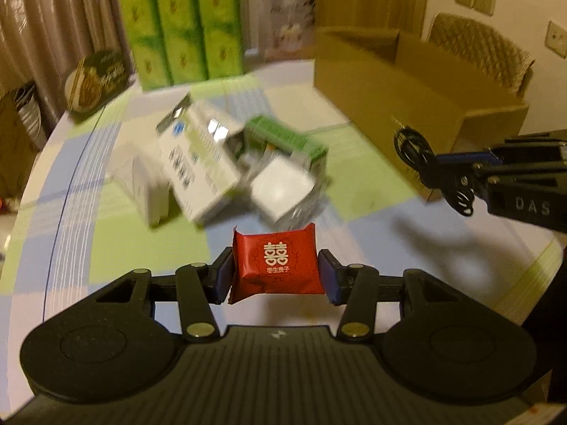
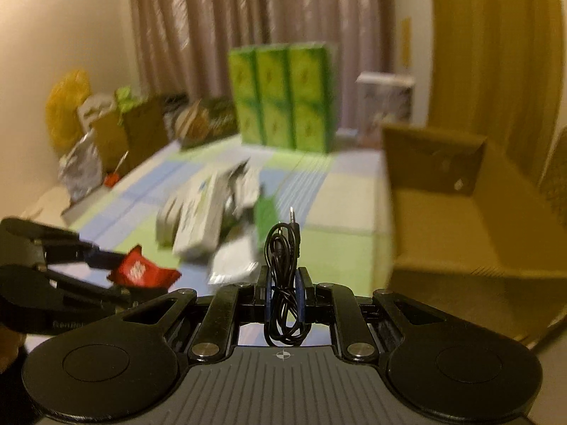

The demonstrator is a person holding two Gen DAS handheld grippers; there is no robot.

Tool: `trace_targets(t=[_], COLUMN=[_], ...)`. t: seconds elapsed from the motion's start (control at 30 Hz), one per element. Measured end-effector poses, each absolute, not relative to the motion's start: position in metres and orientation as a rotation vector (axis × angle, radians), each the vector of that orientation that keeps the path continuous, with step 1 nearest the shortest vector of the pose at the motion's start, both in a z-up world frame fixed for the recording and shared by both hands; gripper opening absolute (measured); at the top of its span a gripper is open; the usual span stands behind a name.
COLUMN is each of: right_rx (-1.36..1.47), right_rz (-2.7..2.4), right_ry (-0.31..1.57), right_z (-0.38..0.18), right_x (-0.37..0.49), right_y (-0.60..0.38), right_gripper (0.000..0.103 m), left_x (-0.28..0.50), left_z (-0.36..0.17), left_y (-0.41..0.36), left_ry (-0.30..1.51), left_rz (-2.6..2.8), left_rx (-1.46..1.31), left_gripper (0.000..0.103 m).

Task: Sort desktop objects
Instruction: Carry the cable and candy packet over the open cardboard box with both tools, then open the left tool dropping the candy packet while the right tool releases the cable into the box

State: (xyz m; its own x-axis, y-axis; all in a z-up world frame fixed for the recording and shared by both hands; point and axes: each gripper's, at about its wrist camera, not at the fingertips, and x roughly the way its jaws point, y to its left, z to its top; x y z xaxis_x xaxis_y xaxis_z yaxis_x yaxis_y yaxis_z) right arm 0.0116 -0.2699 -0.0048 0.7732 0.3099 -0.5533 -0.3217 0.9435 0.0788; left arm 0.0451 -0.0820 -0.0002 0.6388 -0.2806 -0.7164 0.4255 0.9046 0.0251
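My left gripper (image 1: 275,271) is shut on a red candy packet (image 1: 278,264) with a white double-happiness sign, held above the table. The packet also shows in the right wrist view (image 2: 140,272), held by the left gripper (image 2: 117,265). My right gripper (image 2: 283,288) is shut on a coiled black audio cable (image 2: 283,276) with its plug pointing up. In the left wrist view the right gripper (image 1: 443,173) holds the cable (image 1: 413,145) in front of an open cardboard box (image 1: 407,99). A blurred pile of white and green boxes (image 1: 226,163) lies mid-table.
The table wears a green, blue and white checked cloth (image 1: 354,191). Tall green cartons (image 1: 184,28) stand at the back edge, with a dark green box (image 1: 95,81) to their left. Bags and boxes (image 2: 92,134) stand beyond the table's left side. A wicker chair (image 1: 482,53) is behind the cardboard box.
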Motion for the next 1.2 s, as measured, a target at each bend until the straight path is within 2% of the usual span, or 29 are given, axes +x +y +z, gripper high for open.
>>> trace_targets(t=[0.2,0.4,0.83,0.9,0.93,1.13,1.2], right_rx=[0.018,0.055,0.115,0.121,0.123,0.124,0.124], right_rz=[0.213,0.115,0.065,0.064,0.064,0.074,0.077], right_ry=[0.509,0.485,0.507,0.508,0.508,0.51,0.512], right_z=[0.029,0.034,0.02,0.019,0.018,0.016,0.015], right_x=[0.02,0.038,0.057,0.059,0.06,0.065,0.067], right_y=[-0.32,-0.369,-0.424,-0.425,-0.426,-0.424,-0.422], right_gripper=[0.01,0.01,0.01,0.01,0.01,0.01,0.01], left_x=[0.053,0.066,0.101,0.105,0.107,0.103,0.1], left_z=[0.04,0.069,0.062,0.059,0.058,0.06,0.06], left_y=[-0.127,-0.195,-0.289,-0.295,-0.297,-0.281,-0.268], left_ry=[0.687,0.609,0.565,0.544,0.538,0.511,0.515], left_rz=[-0.506,-0.624,-0.732,-0.75,-0.753,-0.715,-0.691], left_rx=[0.193,0.21,0.237,0.24,0.25,0.253,0.233], left_gripper=[0.044,0.044,0.043,0.054,0.066,0.067,0.07])
